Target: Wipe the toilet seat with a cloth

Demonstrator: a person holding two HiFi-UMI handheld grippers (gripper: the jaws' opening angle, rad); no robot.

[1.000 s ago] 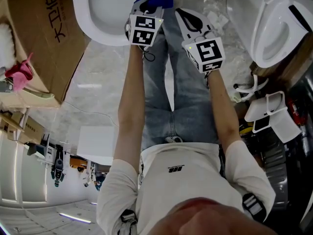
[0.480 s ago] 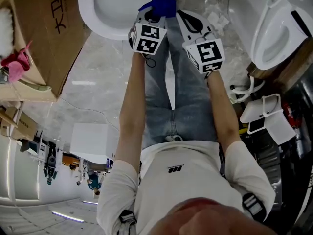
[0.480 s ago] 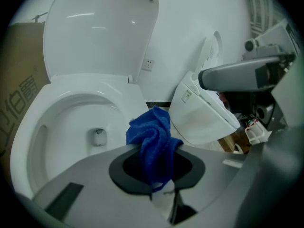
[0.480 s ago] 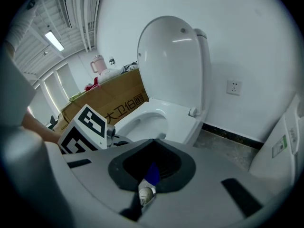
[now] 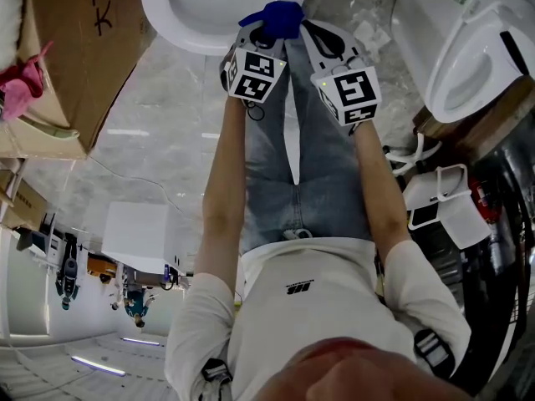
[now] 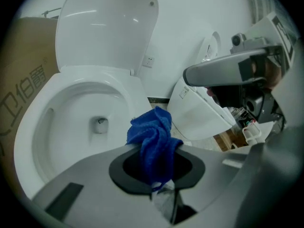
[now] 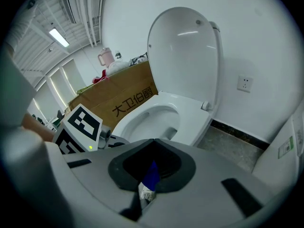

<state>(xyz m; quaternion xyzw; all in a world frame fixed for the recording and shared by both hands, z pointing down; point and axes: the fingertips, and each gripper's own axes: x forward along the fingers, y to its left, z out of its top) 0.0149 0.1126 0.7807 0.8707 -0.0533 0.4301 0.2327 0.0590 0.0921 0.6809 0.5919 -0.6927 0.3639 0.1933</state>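
There are two toilets: one with its lid up and another off to the right. One blue cloth is in view. The person holds two grippers, a left gripper and a right gripper, and each carries one marker cube, so two cubes in all. One big cardboard box stands at the left, with one pink thing on it. The wall has one socket.
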